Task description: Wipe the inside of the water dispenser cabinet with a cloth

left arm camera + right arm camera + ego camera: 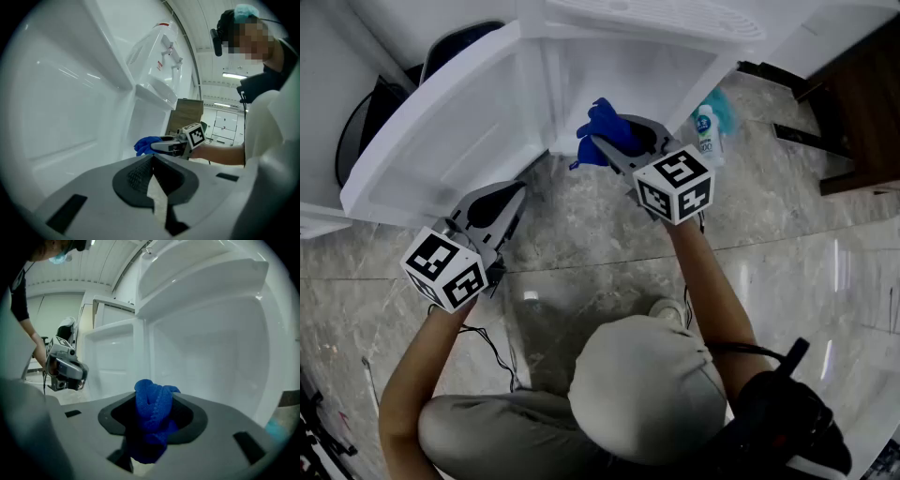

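Observation:
The white water dispenser cabinet [623, 56] stands open in front of me, its door [441, 131] swung out to the left. My right gripper [614, 141] is shut on a bunched blue cloth [605, 125] just in front of the cabinet's opening. In the right gripper view the blue cloth [153, 411] fills the jaws, with the bare white cabinet interior [211, 352] right behind it. My left gripper [514, 194] is shut and holds nothing, low beside the door's bottom edge. The left gripper view shows the door's inner face [65, 108] close on its left.
A white spray bottle [706, 131] stands on the marble floor [581, 253] to the right of the cabinet, with something teal [729, 108] behind it. Dark wooden furniture [862, 103] is at the far right. My knee [647, 384] is low in the middle.

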{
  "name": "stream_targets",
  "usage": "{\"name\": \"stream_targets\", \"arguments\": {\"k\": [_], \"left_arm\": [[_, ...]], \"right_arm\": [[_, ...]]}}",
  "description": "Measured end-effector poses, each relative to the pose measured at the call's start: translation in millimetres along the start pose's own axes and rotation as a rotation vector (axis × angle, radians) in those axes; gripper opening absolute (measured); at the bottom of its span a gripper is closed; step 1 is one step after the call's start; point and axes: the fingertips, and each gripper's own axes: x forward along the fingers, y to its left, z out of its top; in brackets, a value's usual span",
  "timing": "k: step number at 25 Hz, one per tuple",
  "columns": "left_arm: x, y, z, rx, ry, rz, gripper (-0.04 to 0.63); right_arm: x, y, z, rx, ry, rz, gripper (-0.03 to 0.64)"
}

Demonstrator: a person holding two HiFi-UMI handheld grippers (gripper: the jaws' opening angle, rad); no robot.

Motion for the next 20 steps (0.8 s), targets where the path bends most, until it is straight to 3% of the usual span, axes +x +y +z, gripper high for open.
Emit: {"name": "stream_targets", "arguments": {"k": [5,13,20], "left_arm": [[14,-2,6,0.019,-0.004,-0.008,0.006],[33,-7,-6,0.111,0.079,-0.034,0.006],[44,2,-21,0.068,0.095,-0.033,0.006]], "right_arm": [[33,-28,-8,-0.1,0.037,-0.026,0.166],[103,-64,-29,-0.272,0.169,-0.035,0.166],[141,-74,-52,-0.47,0.277,-0.047,0.167]]}}
